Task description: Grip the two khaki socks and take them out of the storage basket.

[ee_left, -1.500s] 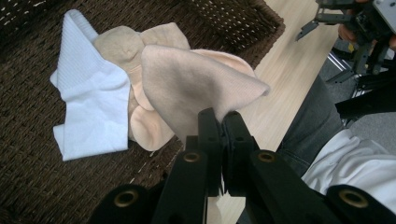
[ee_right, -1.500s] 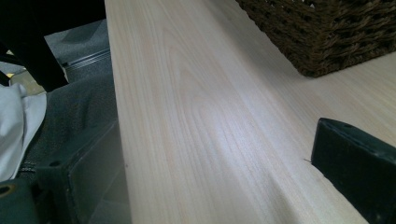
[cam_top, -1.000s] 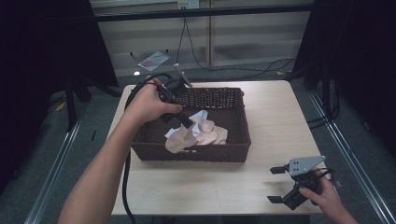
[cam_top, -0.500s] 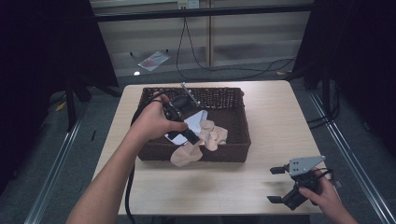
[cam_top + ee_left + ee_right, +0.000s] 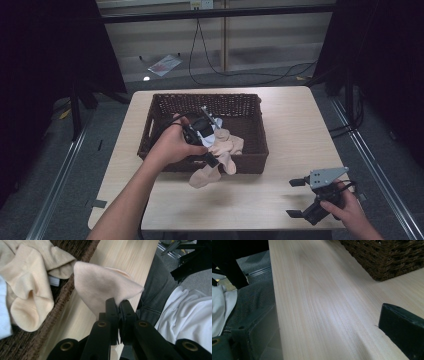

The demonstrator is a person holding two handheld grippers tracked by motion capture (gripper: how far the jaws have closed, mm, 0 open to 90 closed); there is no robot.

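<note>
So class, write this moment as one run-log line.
left tongs: shut on beige sock | sock: over basket front rim, above table | right tongs: open, resting on table

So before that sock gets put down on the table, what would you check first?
1. Left tool shut on the beige sock: ok.
2. Sock out past the basket rim, hanging over the table: ok.
3. Bare table under the sock to land on: ok.
4. Right tool open and apart from the drop spot: ok.
5. Sock free of the other socks in the basket: ok.
6. Cable clear of the basket: cannot tell.
</note>
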